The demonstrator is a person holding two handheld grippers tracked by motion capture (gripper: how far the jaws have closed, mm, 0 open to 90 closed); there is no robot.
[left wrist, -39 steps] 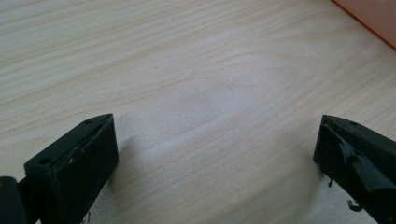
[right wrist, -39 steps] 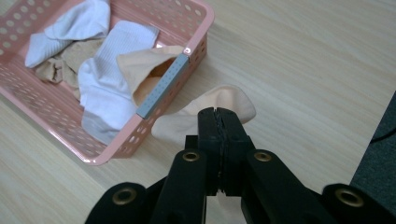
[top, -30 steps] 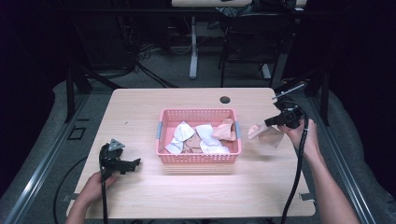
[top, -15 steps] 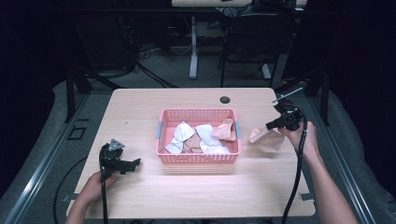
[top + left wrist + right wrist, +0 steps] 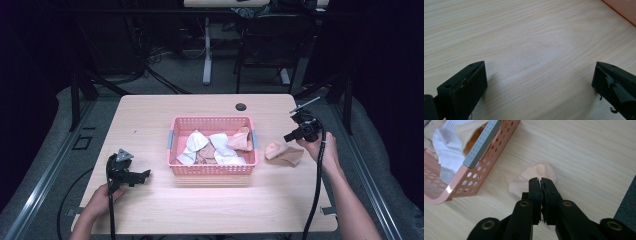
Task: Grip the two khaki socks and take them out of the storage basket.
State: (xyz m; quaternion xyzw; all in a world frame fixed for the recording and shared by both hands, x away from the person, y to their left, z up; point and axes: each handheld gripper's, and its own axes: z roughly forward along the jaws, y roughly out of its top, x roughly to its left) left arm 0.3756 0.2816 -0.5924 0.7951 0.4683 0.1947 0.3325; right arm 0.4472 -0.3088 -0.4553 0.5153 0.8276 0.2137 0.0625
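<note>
Pink plastic, pierced with round holes, makes up the basket [image 5: 212, 169] at the middle of the table [image 5: 200, 107]. Grey strips run along its short walls. In it lie several socks in a loose heap — white ones [image 5: 192, 146] toward the left and centre, a peach one [image 5: 240, 139] propped against the right wall at about 3 o'clock inside the basket, and something tan and flat under them that is too small to make out.

Outside the basket, at 3 o'clock from it and just beside its right wall, a peach sock [image 5: 283, 153] lies flat on the wood. Its long axis runs roughly from 9 to 4 o'clock in the high view, the rounded end toward the basket and the other end toward the right hand [image 5: 320, 150]. In the right gripper view its rounded end points up and to the right, away from the camera.

Right gripper [image 5: 541, 181]: jaws pressed together with nothing visibly between them, the tips over the near part of the sock — whether they touch the cloth I cannot tell. In the high view it sits at 1 o'clock from the sock.

Left gripper [image 5: 142, 175]: at 8 o'clock from the basket, well apart from it, jaws spread wide over bare wood, low by the table. A dark round cap [image 5: 241, 106] sits at 12 o'clock near the far edge.
</note>
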